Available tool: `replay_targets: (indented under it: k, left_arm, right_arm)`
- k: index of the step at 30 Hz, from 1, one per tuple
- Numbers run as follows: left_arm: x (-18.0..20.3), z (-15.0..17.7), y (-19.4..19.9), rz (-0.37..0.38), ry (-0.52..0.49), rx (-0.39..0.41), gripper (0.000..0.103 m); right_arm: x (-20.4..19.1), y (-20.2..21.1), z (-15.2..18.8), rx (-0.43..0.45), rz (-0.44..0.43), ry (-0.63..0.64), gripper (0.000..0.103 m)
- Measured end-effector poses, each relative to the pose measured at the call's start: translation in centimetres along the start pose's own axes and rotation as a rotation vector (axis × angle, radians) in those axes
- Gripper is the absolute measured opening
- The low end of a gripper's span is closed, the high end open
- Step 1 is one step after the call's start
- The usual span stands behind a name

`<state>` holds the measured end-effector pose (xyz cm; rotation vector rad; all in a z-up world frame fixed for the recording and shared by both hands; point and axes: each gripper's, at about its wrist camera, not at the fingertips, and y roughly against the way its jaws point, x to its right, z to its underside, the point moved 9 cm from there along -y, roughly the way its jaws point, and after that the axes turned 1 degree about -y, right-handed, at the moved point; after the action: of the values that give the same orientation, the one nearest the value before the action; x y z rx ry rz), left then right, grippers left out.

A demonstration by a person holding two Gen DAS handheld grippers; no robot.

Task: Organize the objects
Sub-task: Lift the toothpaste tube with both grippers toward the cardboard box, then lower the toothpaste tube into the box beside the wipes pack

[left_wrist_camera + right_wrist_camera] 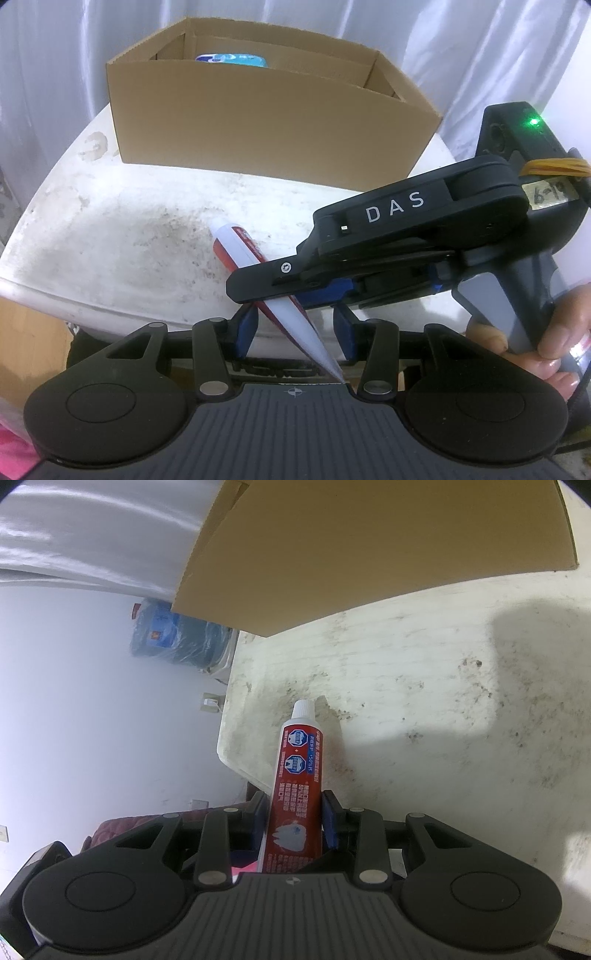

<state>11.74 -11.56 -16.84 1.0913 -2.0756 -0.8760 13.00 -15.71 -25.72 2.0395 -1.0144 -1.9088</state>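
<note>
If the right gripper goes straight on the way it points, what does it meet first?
Probably the stained white tabletop: the right gripper, shut on the red toothpaste tube, aims along it. The brown cardboard box stands further on; depth unclear.

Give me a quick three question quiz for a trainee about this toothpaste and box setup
1. True or false: the right gripper is shut on the toothpaste tube.
2. Multiple choice: where is the cardboard box? A) on the white table beyond the tube; B) on the floor; C) held by the left gripper.
3. Fill in: the tube's cap is coloured ____.

Key: 1 true; 2 A; 3 white.
</note>
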Motion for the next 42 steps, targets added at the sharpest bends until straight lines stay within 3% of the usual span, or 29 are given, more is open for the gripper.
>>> replay_targets:
  k: [14, 22, 29, 33, 42]
  left_arm:
    - [0.5, -1.5, 2.4, -0.019, -0.058, 0.054, 0.045]
    - [1.8, -7.0, 6.6, -0.009, -0.190, 0.166, 0.045]
    - [3.3, -13.0, 6.4, 0.038, -0.299, 0.211, 0.045]
    - [3.4, -16.4, 4.3, 0.085, -0.325, 0.188, 0.045]
    - [2.8, -21.4, -3.5, 0.233, -0.285, 0.031, 0.045]
  right_arm:
    - [-1.5, 1.5, -0.4, 0.035, -0.051, 0.025, 0.035]
    - [-6.1, 5.6, -2.5, 0.170, -0.137, 0.071, 0.035]
    - [-8.2, 9.4, -7.0, 0.307, -0.166, 0.068, 0.035]
    - [-7.8, 10.5, -10.5, 0.370, -0.140, 0.036, 0.035]
    - [-3.1, 9.7, -17.8, 0.455, 0.003, -0.093, 0.035]
